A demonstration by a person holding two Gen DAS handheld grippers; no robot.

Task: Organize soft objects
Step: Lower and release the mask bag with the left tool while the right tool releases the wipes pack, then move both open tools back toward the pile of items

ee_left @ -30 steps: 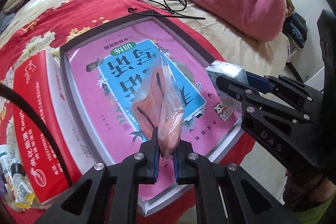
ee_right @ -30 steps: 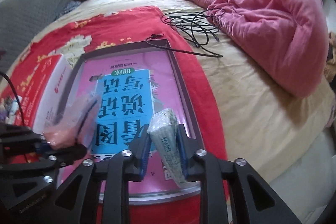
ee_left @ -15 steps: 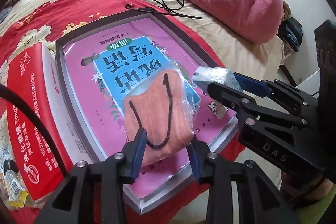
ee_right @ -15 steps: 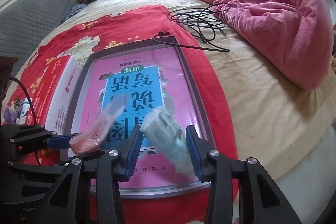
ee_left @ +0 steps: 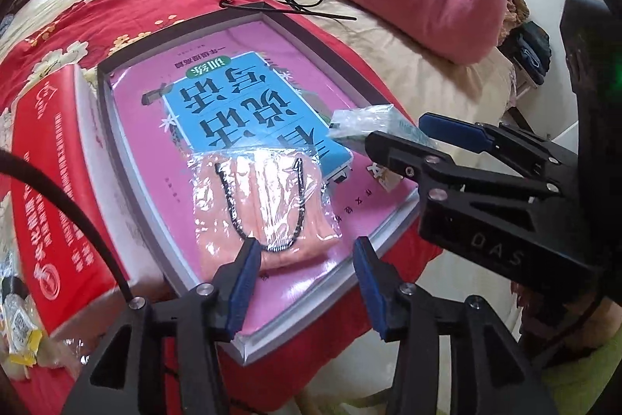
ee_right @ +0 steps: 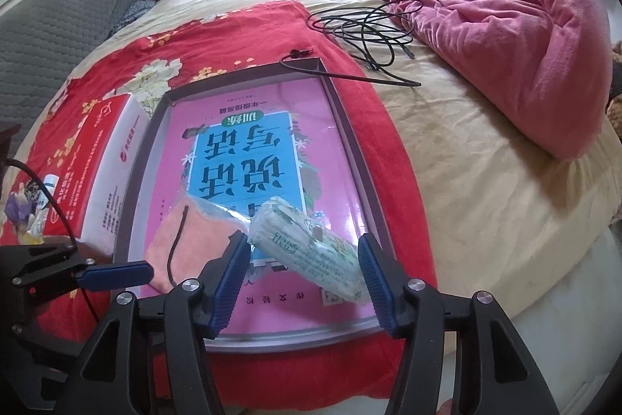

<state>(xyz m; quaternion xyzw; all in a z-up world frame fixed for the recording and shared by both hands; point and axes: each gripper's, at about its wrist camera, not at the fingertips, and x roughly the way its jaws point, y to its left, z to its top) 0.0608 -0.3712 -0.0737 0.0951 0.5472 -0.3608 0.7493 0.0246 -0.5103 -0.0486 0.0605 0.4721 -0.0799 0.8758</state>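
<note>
A peach cloth with a black cord, sealed in a clear bag [ee_left: 264, 205], lies flat on the pink book [ee_left: 155, 150]. My left gripper [ee_left: 305, 255] straddles the bag's near end; its jaws are opening and the pads no longer press on it. A green-printed tissue pack [ee_right: 311, 251] lies slanted on the same book [ee_right: 330, 158], between the widening jaws of my right gripper [ee_right: 301, 247], pads clear of it. In the right wrist view the peach bag [ee_right: 182, 244] sits left of the pack. In the left wrist view the right gripper [ee_left: 396, 133] flanks the pack [ee_left: 361, 121].
The book sits inside a dark frame [ee_left: 101, 96] on a red floral cloth [ee_right: 233, 26] spread over the bed. A red box [ee_right: 101, 162] stands left of the frame. A coiled black cable [ee_right: 365, 26] and a pink quilt [ee_right: 505, 26] lie beyond. The bed's edge is at the right.
Both grippers have opened. The peach bag dropped from upright in the left jaws to flat on the book. The tissue pack fell from the right jaws onto the book.
</note>
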